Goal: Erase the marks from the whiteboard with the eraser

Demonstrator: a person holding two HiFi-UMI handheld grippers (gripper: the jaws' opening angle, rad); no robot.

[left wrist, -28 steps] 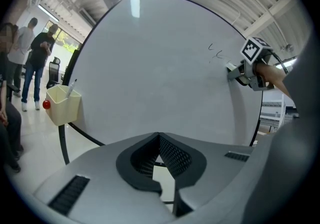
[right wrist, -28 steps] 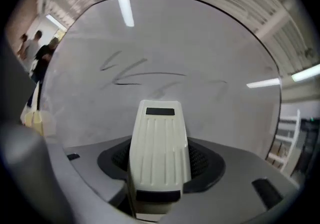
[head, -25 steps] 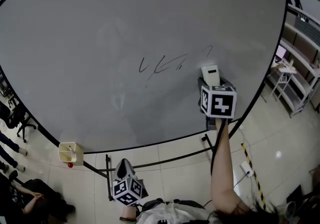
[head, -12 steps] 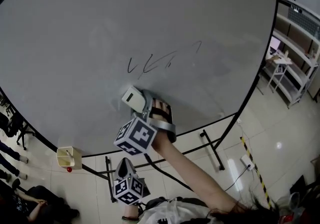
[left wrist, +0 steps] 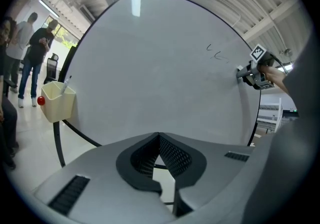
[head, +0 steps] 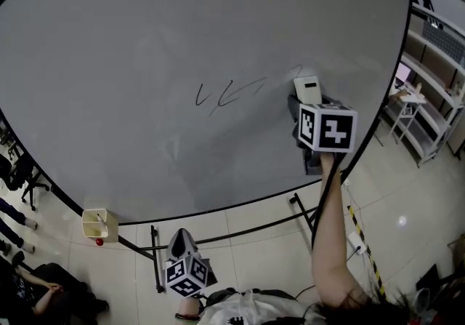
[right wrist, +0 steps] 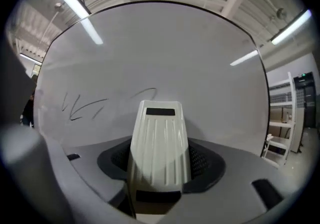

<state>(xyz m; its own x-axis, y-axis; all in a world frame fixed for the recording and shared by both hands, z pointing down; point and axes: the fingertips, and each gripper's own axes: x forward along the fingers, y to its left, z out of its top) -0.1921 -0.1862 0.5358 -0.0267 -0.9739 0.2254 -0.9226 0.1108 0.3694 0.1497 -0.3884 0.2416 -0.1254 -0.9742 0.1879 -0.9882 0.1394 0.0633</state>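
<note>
My right gripper [right wrist: 159,169] pinches the cream ribbed plastic eraser [right wrist: 159,135] at the pale-grey whiteboard [head: 145,40], right of thin black marks [head: 224,95]; my left gripper [left wrist: 159,160] sits pressed together.

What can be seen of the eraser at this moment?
The eraser is a cream-white plastic block with lengthwise ribs and a dark rectangular patch near each end. It sits lengthwise between the jaws of the right gripper, which is shut on it, its far end toward the whiteboard. The black marks lie to its left. Contact with the board cannot be confirmed.
</note>
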